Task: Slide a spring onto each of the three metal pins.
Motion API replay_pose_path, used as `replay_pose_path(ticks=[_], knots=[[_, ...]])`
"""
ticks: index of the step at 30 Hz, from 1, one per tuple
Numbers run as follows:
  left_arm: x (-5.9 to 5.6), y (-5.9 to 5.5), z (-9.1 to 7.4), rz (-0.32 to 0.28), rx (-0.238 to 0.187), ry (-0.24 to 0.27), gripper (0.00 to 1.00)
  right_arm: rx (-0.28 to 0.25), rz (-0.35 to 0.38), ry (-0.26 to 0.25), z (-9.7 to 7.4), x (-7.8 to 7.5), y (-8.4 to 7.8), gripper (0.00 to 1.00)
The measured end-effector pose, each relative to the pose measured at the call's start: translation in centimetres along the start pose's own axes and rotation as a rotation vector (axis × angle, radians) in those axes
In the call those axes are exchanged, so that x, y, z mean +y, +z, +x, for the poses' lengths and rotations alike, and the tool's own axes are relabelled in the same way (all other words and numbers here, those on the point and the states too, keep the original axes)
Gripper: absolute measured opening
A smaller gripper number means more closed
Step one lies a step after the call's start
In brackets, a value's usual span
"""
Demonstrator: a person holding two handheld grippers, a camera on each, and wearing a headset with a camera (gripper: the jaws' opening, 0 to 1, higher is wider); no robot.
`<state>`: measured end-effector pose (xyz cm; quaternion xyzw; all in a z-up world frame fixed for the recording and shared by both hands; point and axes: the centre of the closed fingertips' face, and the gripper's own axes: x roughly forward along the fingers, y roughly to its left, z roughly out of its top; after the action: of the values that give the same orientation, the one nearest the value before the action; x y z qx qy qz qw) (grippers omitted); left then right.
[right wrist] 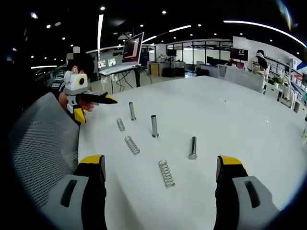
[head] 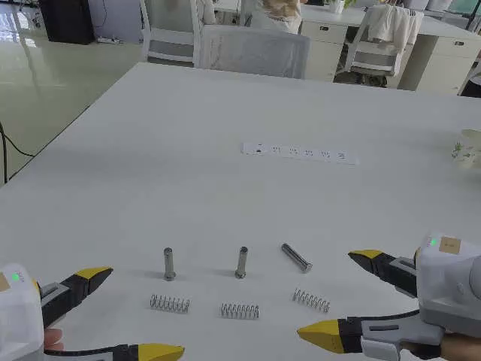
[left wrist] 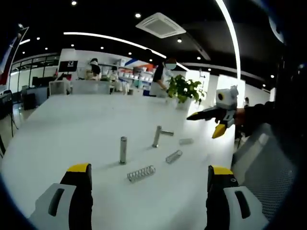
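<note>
Three metal pins sit in a row on the white table (head: 225,188). The left pin (head: 169,264) and middle pin (head: 241,262) stand upright; the right pin (head: 296,257) lies on its side. In front of each pin lies a spring: left spring (head: 169,303), middle spring (head: 240,310), right spring (head: 311,301). My left gripper (head: 129,313) is open at the near left, with nothing between its jaws. My right gripper (head: 340,293) is open at the near right, beside the right spring. From the left gripper (left wrist: 149,170) the nearest spring (left wrist: 141,173) lies just ahead. The right gripper (right wrist: 161,160) faces another spring (right wrist: 166,173).
A white power strip (head: 299,153) is set into the table's middle, beyond the pins. Grey chairs (head: 255,49) stand at the far edge. A small white cup with a plant (head: 469,147) sits at the right edge. A mesh chair back (right wrist: 43,143) is close to the table's near side.
</note>
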<state>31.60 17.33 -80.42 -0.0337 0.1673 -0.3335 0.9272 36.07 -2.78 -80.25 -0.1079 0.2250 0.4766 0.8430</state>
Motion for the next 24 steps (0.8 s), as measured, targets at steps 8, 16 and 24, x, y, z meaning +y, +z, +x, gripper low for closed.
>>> replay_pose_path(ticks=[8,16,24], knots=[[0.0,0.05,0.01,0.0,0.0,-0.001,0.97,0.001,0.002,-0.002,-0.02,0.02,0.06,0.96],[0.0,0.11,-0.05,0.001,-0.002,0.0,0.97,-0.001,-0.001,-0.001,-0.05,0.11,0.11,0.96],[-0.01,0.15,-0.1,0.002,-0.003,0.0,0.97,-0.001,-0.002,-0.002,-0.11,0.09,0.1,0.96]])
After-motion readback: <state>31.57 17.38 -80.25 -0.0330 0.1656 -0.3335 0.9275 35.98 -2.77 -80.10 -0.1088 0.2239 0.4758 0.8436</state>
